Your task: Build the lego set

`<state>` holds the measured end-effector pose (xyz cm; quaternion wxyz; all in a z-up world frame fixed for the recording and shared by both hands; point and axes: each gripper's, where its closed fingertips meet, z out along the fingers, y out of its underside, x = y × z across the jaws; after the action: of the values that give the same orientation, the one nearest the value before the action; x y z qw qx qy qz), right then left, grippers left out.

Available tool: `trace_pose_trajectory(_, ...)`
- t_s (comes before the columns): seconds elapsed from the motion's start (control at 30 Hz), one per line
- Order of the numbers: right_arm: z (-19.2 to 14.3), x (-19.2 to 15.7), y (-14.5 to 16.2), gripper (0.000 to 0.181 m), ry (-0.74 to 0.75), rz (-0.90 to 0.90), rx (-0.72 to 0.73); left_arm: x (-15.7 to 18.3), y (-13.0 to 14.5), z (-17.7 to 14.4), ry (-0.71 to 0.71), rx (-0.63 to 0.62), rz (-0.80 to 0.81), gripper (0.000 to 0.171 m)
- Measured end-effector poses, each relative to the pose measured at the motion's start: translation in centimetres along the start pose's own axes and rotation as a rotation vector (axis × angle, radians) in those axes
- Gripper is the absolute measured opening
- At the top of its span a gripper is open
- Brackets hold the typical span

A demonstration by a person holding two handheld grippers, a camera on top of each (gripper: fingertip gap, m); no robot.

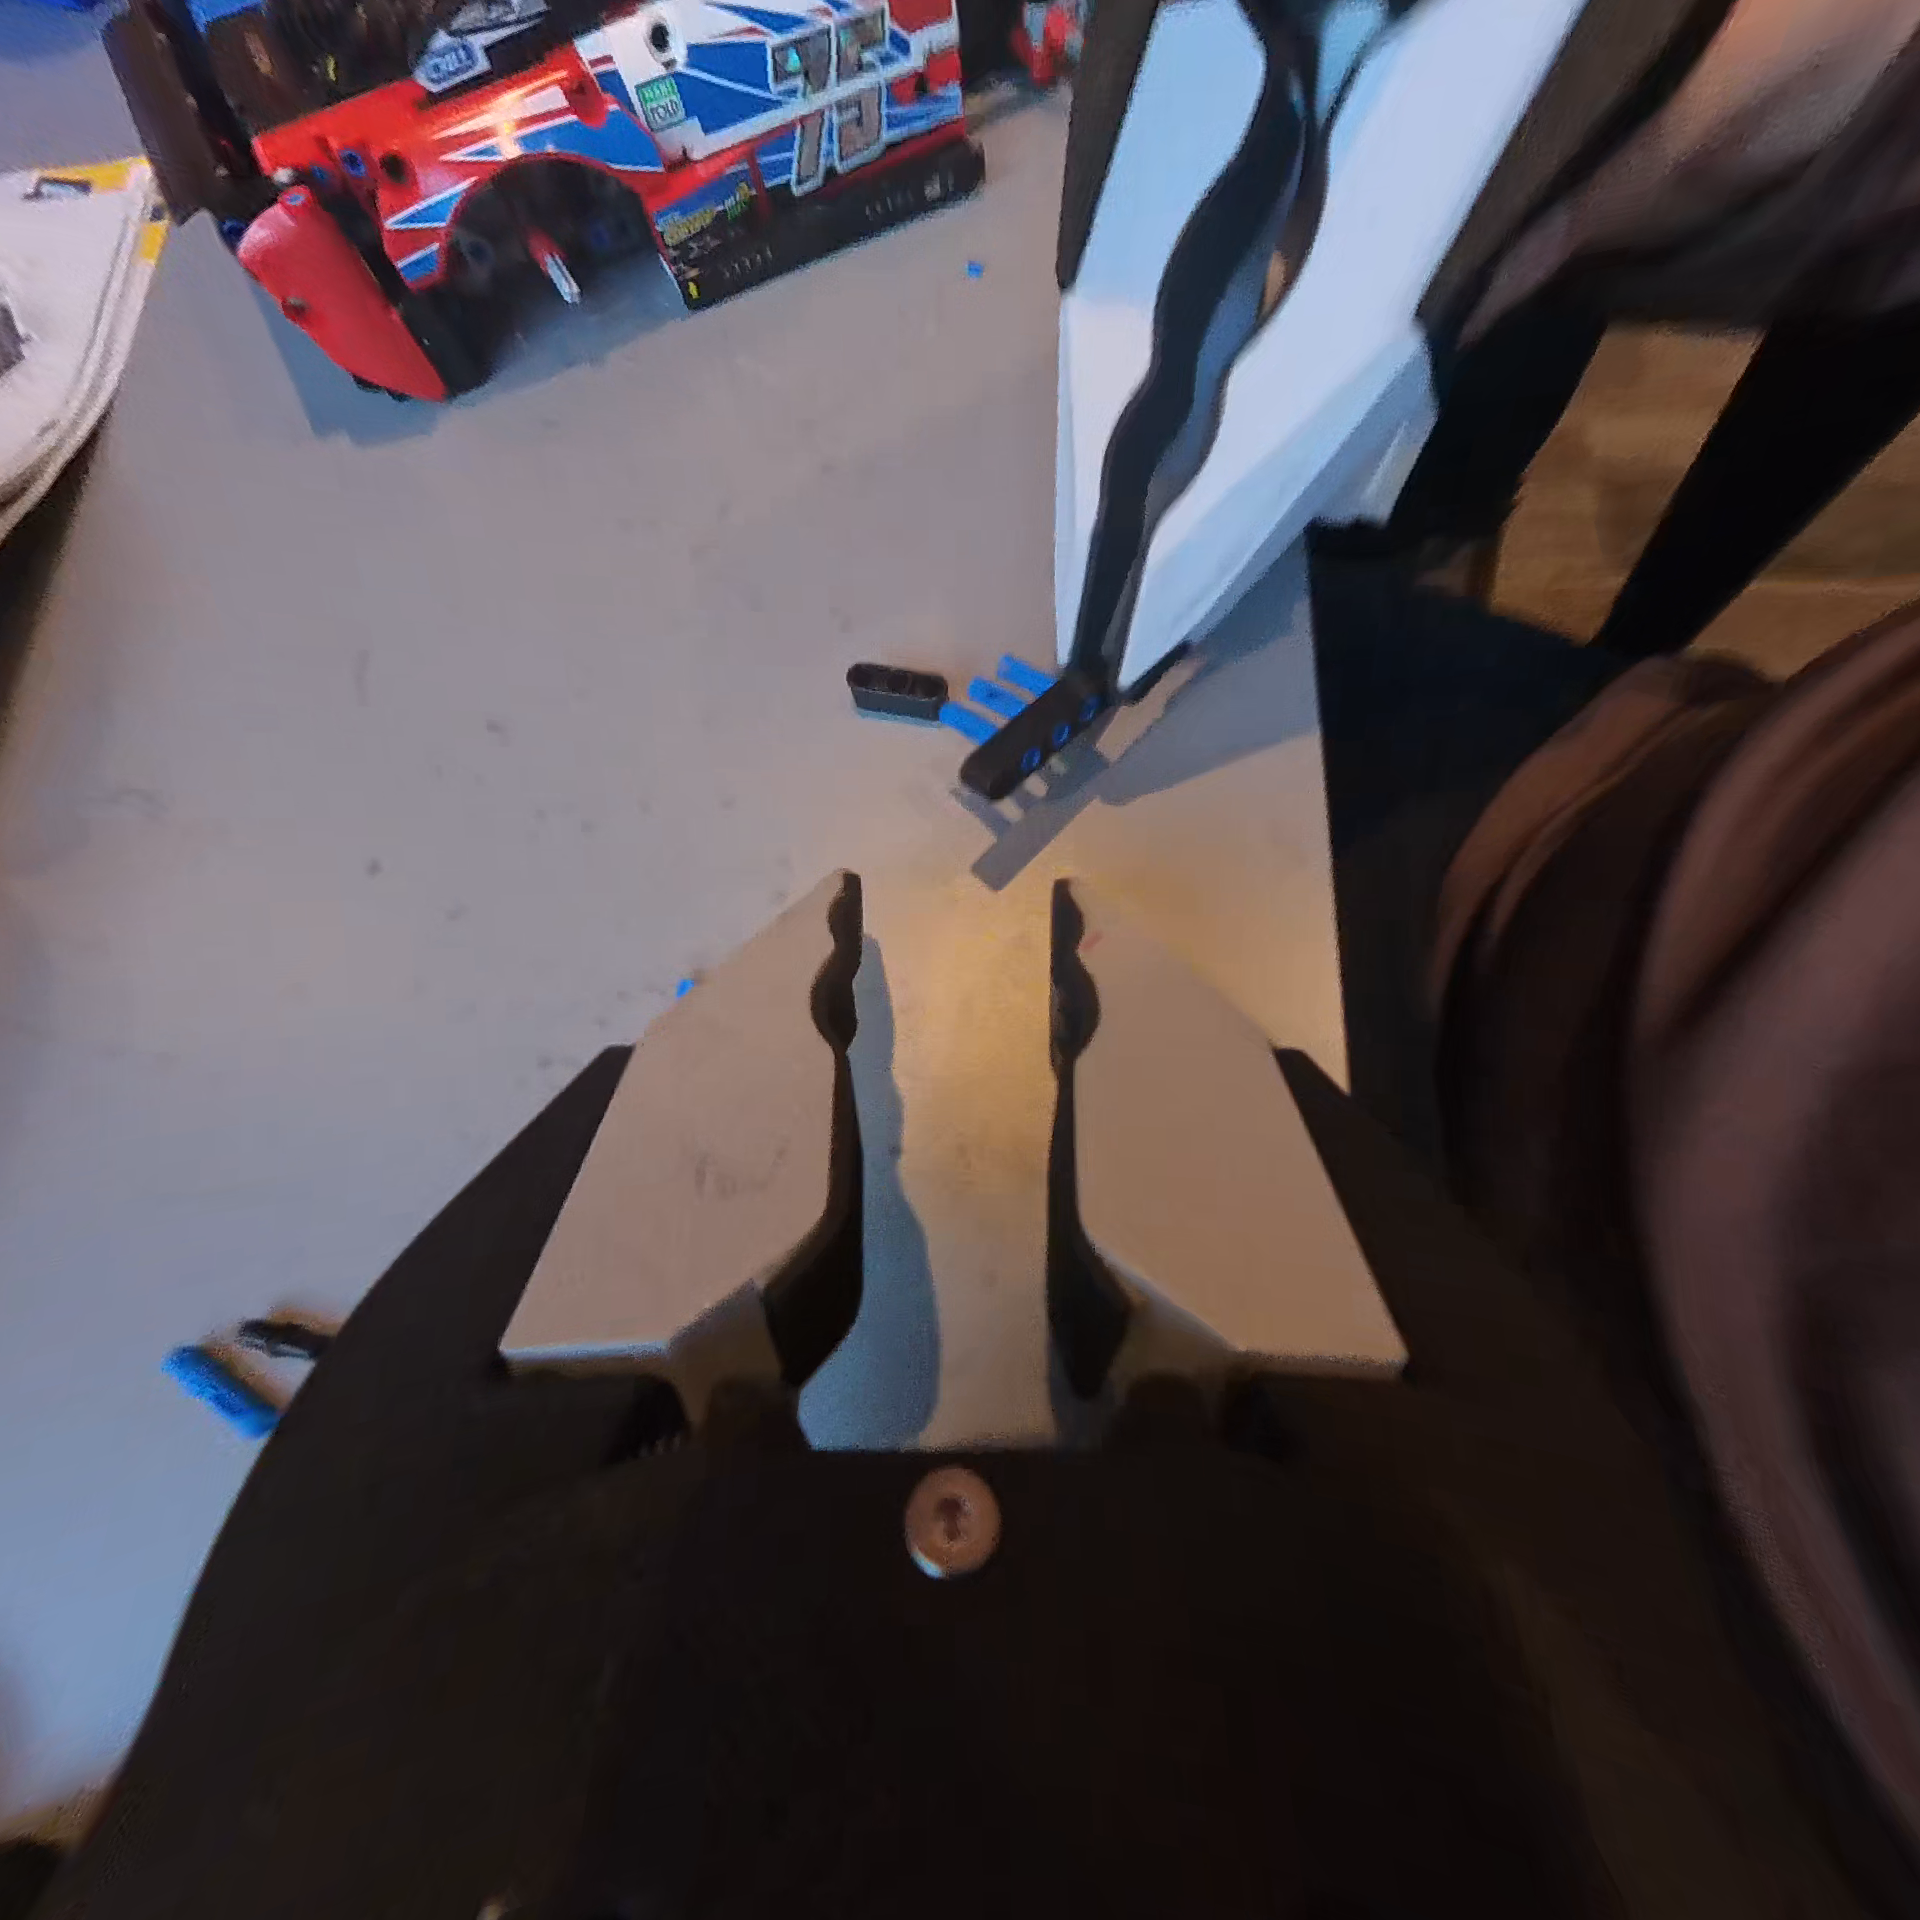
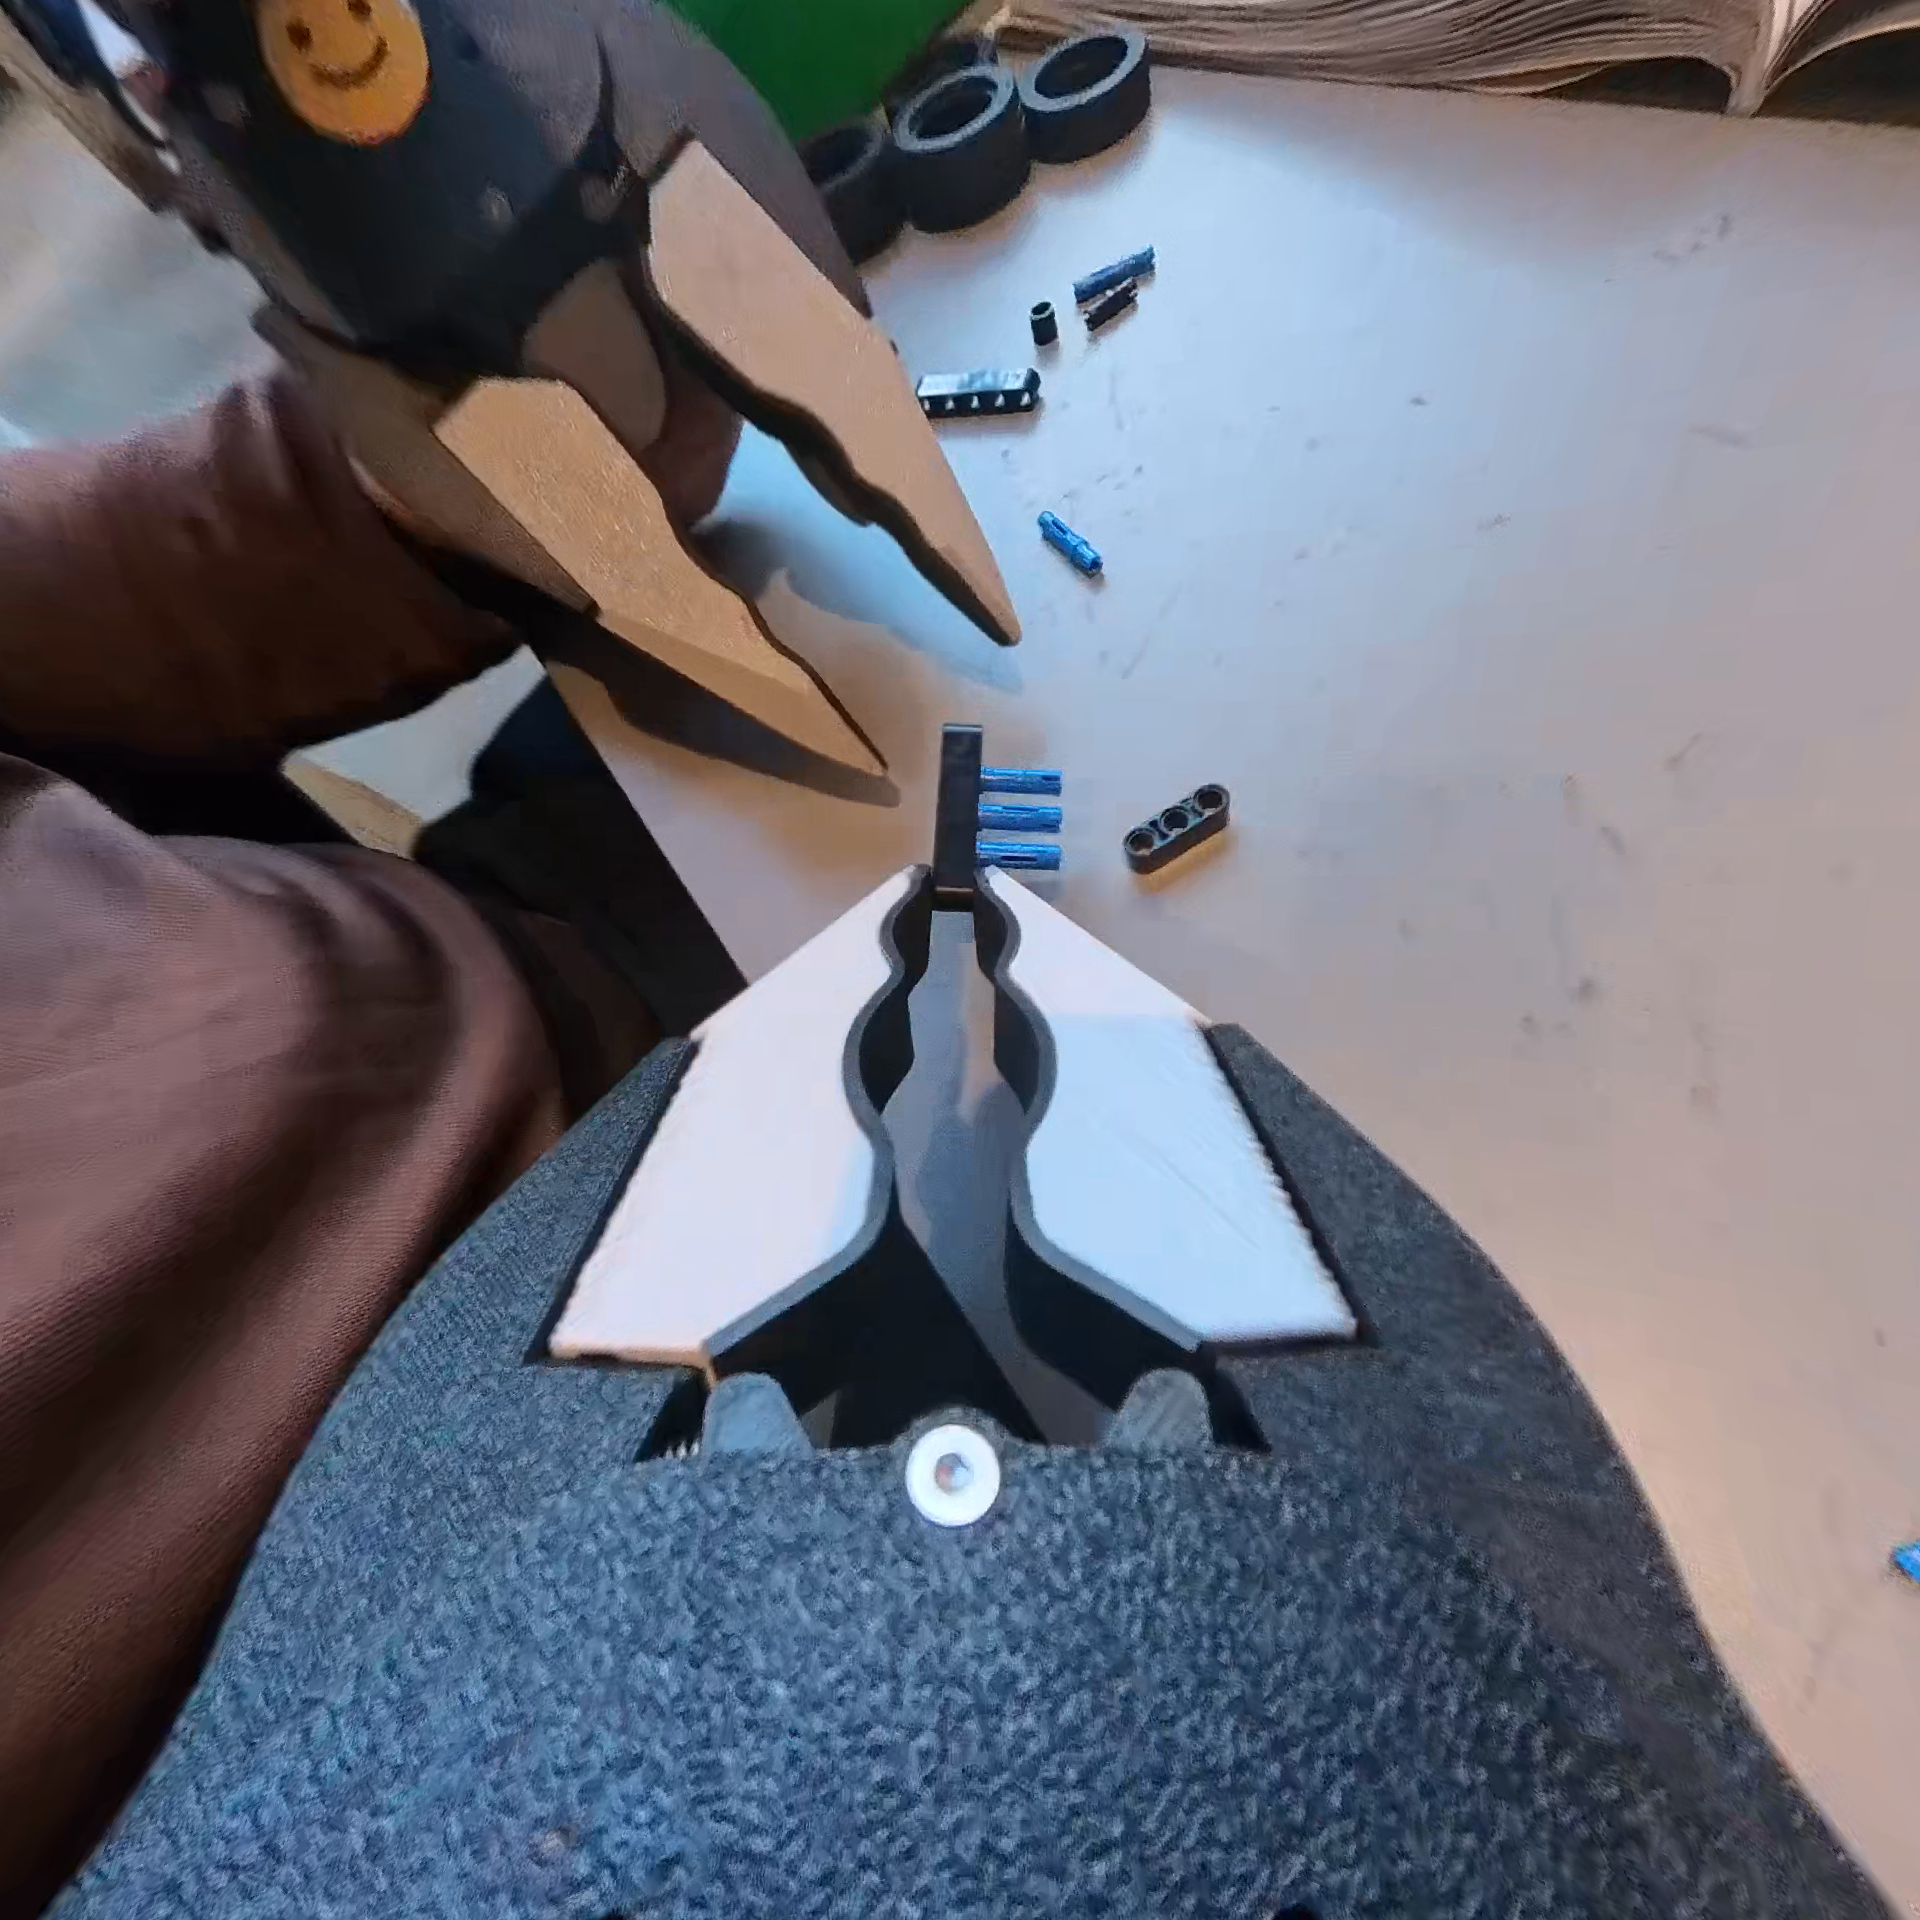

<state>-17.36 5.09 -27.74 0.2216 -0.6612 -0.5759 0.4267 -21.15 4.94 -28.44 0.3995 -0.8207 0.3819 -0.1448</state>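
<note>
My right gripper (image 2: 954, 883) is shut on the end of a short black beam (image 2: 958, 805) with three blue pins (image 2: 1020, 816) sticking out of its side, held just above the table. In the left wrist view the same beam (image 1: 1029, 743) hangs from the right gripper (image 1: 1101, 681) at the table's right edge. A second black three-hole beam (image 2: 1176, 828) lies beside it, and shows in the left wrist view too (image 1: 898, 689). My left gripper (image 1: 956, 899) is open and empty, a little short of these parts. It appears tan at upper left in the right wrist view (image 2: 951, 707).
A red, white and blue race car body (image 1: 582, 187) stands at the far left of the grey table (image 1: 416, 727). Loose blue pins (image 2: 1070, 542), small black parts (image 2: 977, 392), black tyres (image 2: 961, 135) and an open booklet (image 2: 1455, 42) lie beyond. A brown sleeve (image 2: 208, 1039) fills the left. About 5 cm separates my left fingertips from my right.
</note>
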Motion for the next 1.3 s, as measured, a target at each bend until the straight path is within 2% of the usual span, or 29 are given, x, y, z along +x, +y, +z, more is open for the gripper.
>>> trace_pose_trajectory(0.13, -1.3, -0.3, -0.6, 0.008, -0.118, 0.119, 0.048, 0.0, -0.6, 0.2, -0.072, -0.084, 0.266, 0.033)
trace_pose_trajectory(0.23, -2.1, -1.0, -1.3, 0.008, -0.257, 0.234, 0.087, -0.2, -2.5, 0.1, -0.167, -0.048, 0.501, 0.027)
trace_pose_trajectory(0.3, -2.5, -1.2, -1.5, 0.008, -0.321, 0.287, 0.1, 0.4, -3.4, 0.3, -0.145, -0.034, 0.59, 0.02)
trace_pose_trajectory(0.43, -3.0, -1.3, -1.4, 0.008, -0.387, 0.339, 0.08, 1.4, -4.4, 0.8, -0.055, -0.039, 0.624, 0.023)
trace_pose_trajectory(0.5, -3.2, -1.4, -1.4, 0.008, -0.418, 0.367, 0.077, 1.8, -4.6, 1.0, -0.019, -0.043, 0.647, 0.008)
trace_pose_trajectory(0.6, -3.3, -1.3, -1.5, 0.008, -0.456, 0.418, 0.095, 2.1, -4.8, 1.2, 0.02, -0.05, 0.653, 0.006)
trace_pose_trajectory(0.7, -3.2, -0.5, -1.4, 0.008, -0.421, 0.418, 0.097, 2.1, -4.2, 1.8, 0.067, -0.096, 0.607, 0.005)
trace_pose_trajectory(0.73, -3.1, -0.2, -1.2, 0.008, -0.385, 0.387, 0.084, 2.1, -3.9, 2.0, 0.097, -0.12, 0.573, 0.005)
trace_pose_trajectory(0.77, -3.0, 0.3, -1.1, 0.018, -0.324, 0.334, 0.066, 2.1, -3.6, 2.1, 0.127, -0.139, 0.545, 0.005)
trace_pose_trajectory(0.8, -3.0, 1.0, -1.0, 0.037, -0.242, 0.259, 0.044, 2.1, -3.4, 2.2, 0.155, -0.152, 0.524, 0.004)
trace_pose_trajectory(0.83, -3.1, 1.4, -1.1, 0.042, -0.162, 0.163, 0.026, 2.0, -3.4, 2.3, 0.171, -0.156, 0.508, 0.004)
trace_pose_trajectory(0.97, -3.4, 0.4, -2.1, 0.032, 0.02, -0.256, -0.026, 2.0, -3.7, 2.3, 0.238, -0.165, 0.473, 0.004)
trace_pose_trajectory(1.07, -2.6, 0.4, -2.1, 0.008, 0.156, -0.481, -0.089, 2.0, -4.0, 2.5, 0.263, -0.184, 0.48, 0.005)
trace_pose_trajectory(1.2, -1.9, 0.9, -1.3, 0.004, 0.183, -0.494, -0.14, 1.8, -4.1, 2.6, 0.271, -0.191, 0.483, 0.004)
trace_pose_trajectory(1.3, -2.1, 0.5, -1.3, 0.013, 0.139, -0.458, -0.117, 1.8, -4.2, 2.6, 0.266, -0.168, 0.481, 0.004)
